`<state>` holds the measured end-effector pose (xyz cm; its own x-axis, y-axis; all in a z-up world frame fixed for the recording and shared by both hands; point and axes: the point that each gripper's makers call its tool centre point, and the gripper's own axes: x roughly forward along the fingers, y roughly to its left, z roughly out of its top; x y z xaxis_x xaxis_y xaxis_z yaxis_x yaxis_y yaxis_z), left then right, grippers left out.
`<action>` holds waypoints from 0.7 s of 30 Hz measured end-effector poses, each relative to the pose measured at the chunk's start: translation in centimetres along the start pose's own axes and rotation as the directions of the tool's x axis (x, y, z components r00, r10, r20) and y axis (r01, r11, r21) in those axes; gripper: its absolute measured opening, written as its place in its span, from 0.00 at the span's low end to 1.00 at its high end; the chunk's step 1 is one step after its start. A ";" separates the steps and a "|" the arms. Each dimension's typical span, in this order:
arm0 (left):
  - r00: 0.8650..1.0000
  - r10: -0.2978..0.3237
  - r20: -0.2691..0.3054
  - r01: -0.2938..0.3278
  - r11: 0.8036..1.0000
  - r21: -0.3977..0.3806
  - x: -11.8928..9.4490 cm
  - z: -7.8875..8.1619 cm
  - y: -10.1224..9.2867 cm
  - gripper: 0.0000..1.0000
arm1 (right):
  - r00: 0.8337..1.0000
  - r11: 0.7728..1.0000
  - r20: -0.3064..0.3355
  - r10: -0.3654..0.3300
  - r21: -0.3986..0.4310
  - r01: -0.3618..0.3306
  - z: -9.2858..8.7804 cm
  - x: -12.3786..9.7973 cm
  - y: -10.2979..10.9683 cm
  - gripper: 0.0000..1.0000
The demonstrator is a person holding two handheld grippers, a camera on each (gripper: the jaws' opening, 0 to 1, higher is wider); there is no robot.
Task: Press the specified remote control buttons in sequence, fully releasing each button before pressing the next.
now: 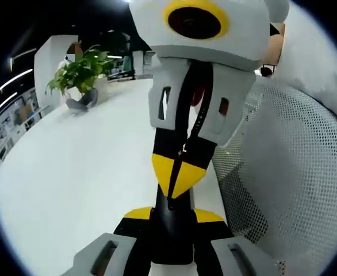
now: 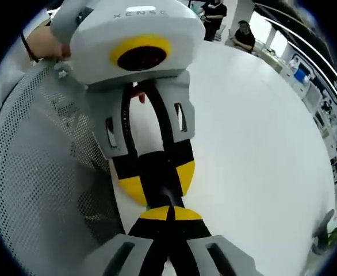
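Item: left gripper [image 1: 173, 216], nearest in the left gripper view. Its jaws are clamped on the broad sides of a slim black body, which I take to be the remote control [image 1: 171, 230], though no buttons can be made out at this angle.

Item: right gripper [image 2: 168, 214], nearest in the right gripper view. It meets the left gripper head-on, its jaws drawn almost together on the thin far end of the same black body. The remote control is thus held in the air between the two grippers, above the white surface [image 1: 88, 172].

Risk: with both pairs of jaws occupied in holding, none is free to press a button. Letting go with one gripper could let the remote pivot or slip from the other's hold. The button face is also poorly presented to both views.

Count:
- grippers, two
- remote control, one
- white mesh chair back [image 1: 289, 172], one
- potted plant [image 1: 79, 75], one, well apart at the surface's far edge
- seated people [image 2: 244, 35] beyond the surface, two
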<state>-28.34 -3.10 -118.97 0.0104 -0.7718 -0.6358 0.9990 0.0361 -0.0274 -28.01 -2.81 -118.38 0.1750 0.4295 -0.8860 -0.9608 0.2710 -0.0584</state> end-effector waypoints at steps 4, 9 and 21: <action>1.000 0.011 -0.008 -0.011 1.000 -0.003 0.0 0.0 0.0 0.24 | 0.998 0.997 0.042 -0.043 0.061 0.041 0.0 -0.1 0.2 0.00; 1.000 0.025 -0.012 -0.025 1.000 -0.009 0.0 -0.1 -0.1 0.24 | 0.998 0.999 0.043 -0.047 0.022 0.046 0.3 0.1 0.2 0.00; 0.999 0.044 0.019 -0.043 0.998 -0.036 -0.1 -0.1 0.0 0.24 | 1.000 0.996 -0.011 -0.024 -0.083 0.023 0.9 0.5 0.6 0.00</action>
<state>-28.37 -3.02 -118.98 0.0549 -0.7813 -0.6217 0.9954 0.0921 -0.0279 -28.29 -1.70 -118.48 0.1951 0.4133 -0.8894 -0.9711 0.2082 -0.1163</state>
